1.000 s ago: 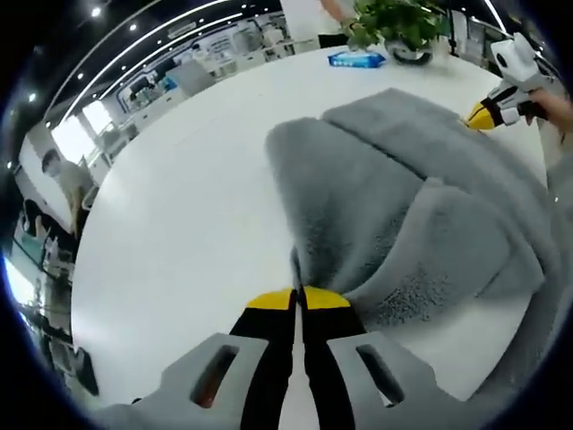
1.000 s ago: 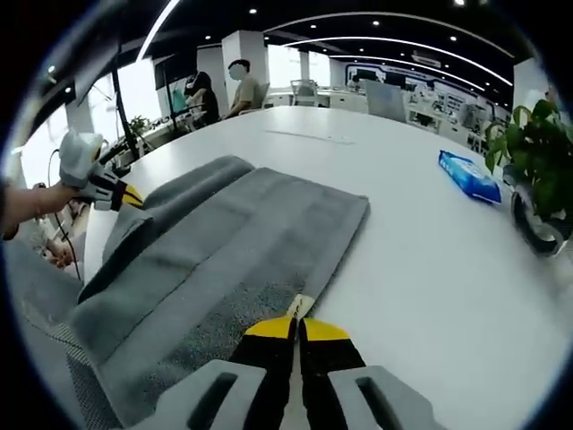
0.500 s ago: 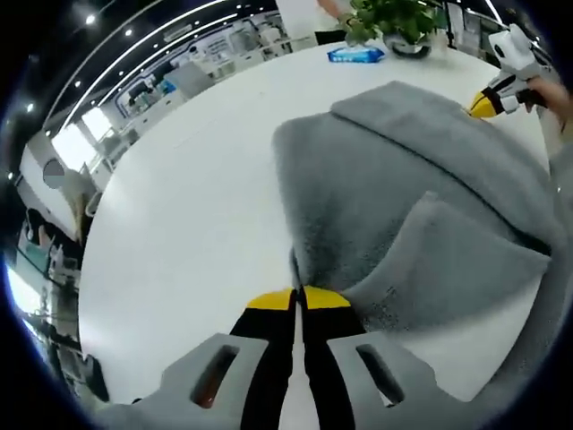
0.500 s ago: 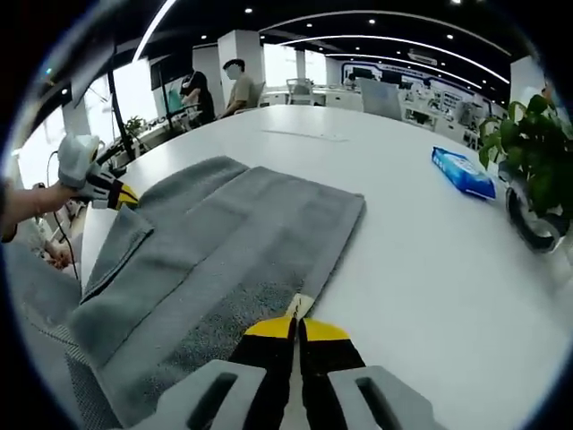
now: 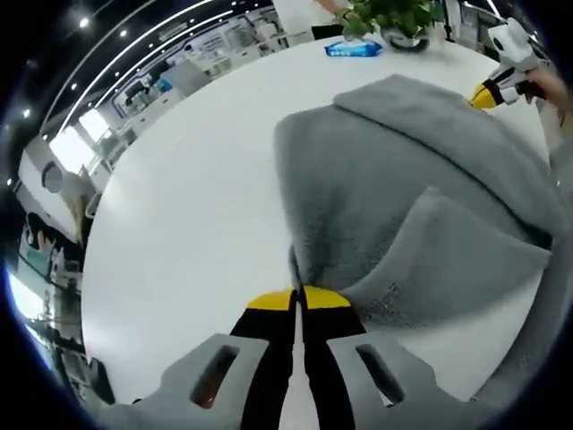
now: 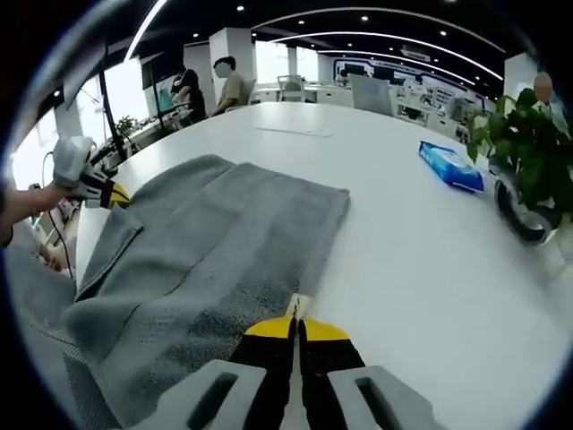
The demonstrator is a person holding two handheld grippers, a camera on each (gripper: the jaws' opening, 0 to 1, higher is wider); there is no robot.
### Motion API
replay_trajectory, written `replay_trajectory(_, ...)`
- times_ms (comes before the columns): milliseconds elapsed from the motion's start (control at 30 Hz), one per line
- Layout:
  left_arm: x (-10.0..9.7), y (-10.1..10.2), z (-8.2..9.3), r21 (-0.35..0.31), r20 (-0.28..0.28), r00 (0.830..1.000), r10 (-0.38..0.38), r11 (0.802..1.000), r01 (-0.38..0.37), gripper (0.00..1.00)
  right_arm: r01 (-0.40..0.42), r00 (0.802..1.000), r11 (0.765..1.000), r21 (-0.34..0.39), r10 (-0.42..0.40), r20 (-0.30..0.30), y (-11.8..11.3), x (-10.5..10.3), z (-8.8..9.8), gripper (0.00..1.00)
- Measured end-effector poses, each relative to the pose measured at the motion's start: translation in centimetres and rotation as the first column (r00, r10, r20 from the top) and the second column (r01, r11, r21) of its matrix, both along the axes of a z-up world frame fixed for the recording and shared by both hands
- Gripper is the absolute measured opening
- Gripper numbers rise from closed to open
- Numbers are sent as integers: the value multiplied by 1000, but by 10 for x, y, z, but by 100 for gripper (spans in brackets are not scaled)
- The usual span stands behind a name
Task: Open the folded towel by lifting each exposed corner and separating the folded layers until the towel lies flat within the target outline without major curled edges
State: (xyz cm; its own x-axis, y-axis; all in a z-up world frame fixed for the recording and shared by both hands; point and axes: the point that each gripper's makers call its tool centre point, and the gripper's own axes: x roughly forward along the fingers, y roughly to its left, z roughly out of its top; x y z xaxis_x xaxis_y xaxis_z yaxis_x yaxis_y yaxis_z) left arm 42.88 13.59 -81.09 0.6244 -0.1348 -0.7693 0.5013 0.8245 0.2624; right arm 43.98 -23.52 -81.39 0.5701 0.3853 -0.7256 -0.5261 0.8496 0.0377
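A grey towel (image 5: 394, 170) lies partly unfolded on the white table (image 5: 188, 188), one flap (image 5: 457, 260) still folded over at the near right. My left gripper (image 5: 298, 296) is shut on a towel corner right at its yellow tips. In the right gripper view the same towel (image 6: 206, 251) spreads to the left, and my right gripper (image 6: 295, 324) is shut on its near corner with a small tag showing. The right gripper (image 5: 497, 85) shows at the towel's far edge in the left gripper view; the left gripper (image 6: 85, 184) shows at the towel's left edge in the right gripper view.
A blue packet (image 6: 450, 166) and a potted plant (image 6: 528, 179) stand on the table to the right in the right gripper view; the blue packet (image 5: 354, 48) and plant (image 5: 394, 18) sit at the far end in the left gripper view. People (image 6: 228, 85) sit beyond the table.
Both grippers stayed shut on their corners and pulled apart a little; the towel has stretched flatter and the folded flap has shifted toward the near right.
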Motion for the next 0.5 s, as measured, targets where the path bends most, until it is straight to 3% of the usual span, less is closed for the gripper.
replay_trajectory(500,2,12,0,10,-26,1000,8,1000,-7,1,47,999,998,-46,-48,-12,-37,0,-3,0)
